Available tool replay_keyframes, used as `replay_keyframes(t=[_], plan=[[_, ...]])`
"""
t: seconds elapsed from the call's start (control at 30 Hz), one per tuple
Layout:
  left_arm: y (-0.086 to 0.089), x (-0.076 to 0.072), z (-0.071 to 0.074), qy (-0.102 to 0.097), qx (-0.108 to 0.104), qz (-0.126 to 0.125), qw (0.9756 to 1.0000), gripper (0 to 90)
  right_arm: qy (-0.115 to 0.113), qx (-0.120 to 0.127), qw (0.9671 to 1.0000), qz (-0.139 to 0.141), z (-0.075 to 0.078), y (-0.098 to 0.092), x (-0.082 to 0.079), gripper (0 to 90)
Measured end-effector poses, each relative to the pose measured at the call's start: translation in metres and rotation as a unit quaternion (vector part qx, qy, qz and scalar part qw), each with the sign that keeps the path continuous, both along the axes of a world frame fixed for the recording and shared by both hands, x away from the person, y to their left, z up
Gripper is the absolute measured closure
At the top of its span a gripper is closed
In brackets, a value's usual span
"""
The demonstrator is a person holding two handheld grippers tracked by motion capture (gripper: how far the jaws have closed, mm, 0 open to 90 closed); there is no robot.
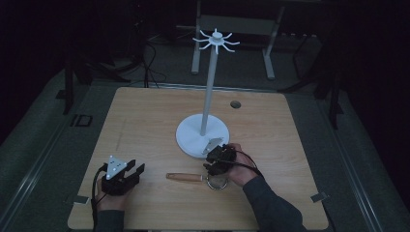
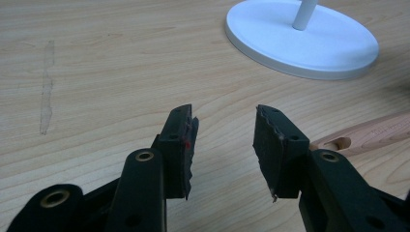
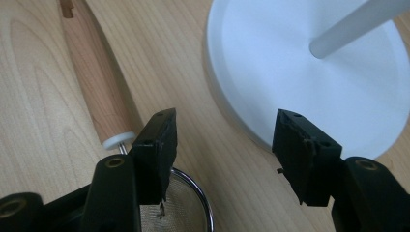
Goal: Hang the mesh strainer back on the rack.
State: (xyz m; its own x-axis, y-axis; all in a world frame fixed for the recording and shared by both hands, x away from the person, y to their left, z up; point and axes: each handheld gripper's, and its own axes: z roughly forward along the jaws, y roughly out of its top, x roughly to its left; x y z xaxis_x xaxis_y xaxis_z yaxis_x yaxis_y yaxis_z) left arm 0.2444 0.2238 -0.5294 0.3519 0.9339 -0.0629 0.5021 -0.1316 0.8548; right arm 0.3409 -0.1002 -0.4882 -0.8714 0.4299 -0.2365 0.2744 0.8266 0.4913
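Right gripper [image 3: 220, 159] is hovering, jaws wide and empty, over the strainer [image 3: 188, 205] lying on the table [image 1: 145, 121] beside the stand base [image 3: 309, 92]; should be centring on the wooden handle [image 3: 96, 82] before closing.

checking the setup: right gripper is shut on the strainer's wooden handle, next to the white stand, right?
Not quite. The right gripper is open, jaws apart with nothing between them, above the strainer rim; the handle lies free. The right gripper view shows this. It is next to the white stand.
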Motion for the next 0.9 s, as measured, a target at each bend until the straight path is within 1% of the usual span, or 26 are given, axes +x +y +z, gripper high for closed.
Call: replay_keyframes(t=[0.1,0.13,0.23,0.27,0.33,0.37,0.4,0.5,0.53,0.7,0.77,0.8,0.9], plan=[[0.0,0.0,0.0,0.0,0.0,0.0,1.0,58.8,0.003,-0.003,1.0,0.002,0.0,0.002,-0.001,41.1],[0.0,0.0,0.0,0.0,0.001,0.0,1.0,58.8,0.005,-0.008,0.9999,0.007,-0.001,0.005,-0.001,41.0],[0.0,0.0,0.0,-0.001,0.001,0.0,1.0,58.8,0.005,-0.009,0.9999,0.012,-0.002,0.007,-0.002,41.0],[0.0,0.0,0.0,0.0,0.001,0.0,1.0,58.8,0.007,-0.015,0.9997,0.019,-0.003,0.009,-0.002,40.8],[0.0,0.0,0.0,-0.001,0.0,0.001,1.0,58.8,0.008,-0.017,0.9996,0.021,-0.003,0.01,-0.003,40.8],[0.0,0.0,0.0,-0.001,0.0,0.001,1.0,58.8,0.007,-0.018,0.9994,0.027,-0.004,0.011,-0.003,40.7],[0.0,0.0,0.0,-0.002,-0.001,0.001,1.0,58.8,0.01,-0.025,0.9991,0.032,-0.005,0.014,-0.004,40.6],[0.0,0.0,0.0,-0.001,0.0,0.001,1.0,58.8,0.011,-0.027,0.999,0.034,-0.005,0.014,-0.005,40.7],[0.0,0.0,0.0,-0.002,0.0,0.001,1.0,58.8,0.016,-0.032,0.9984,0.045,-0.007,0.018,-0.007,40.4],[0.001,0.0,0.001,-0.001,0.0,0.001,1.0,58.8,0.023,-0.031,0.9975,0.058,-0.008,0.026,-0.009,40.1],[0.001,-0.001,0.001,-0.001,0.0,0.002,1.0,58.8,0.023,-0.033,0.9972,0.063,-0.008,0.027,-0.01,39.8],[0.001,-0.001,0.001,-0.001,0.0,0.001,1.0,58.8,0.024,-0.033,0.9967,0.071,-0.009,0.031,-0.011,39.2],[0.001,-0.001,0.001,-0.001,0.001,0.002,1.0,58.8,0.027,-0.034,0.9958,0.081,-0.01,0.035,-0.013,38.7]])
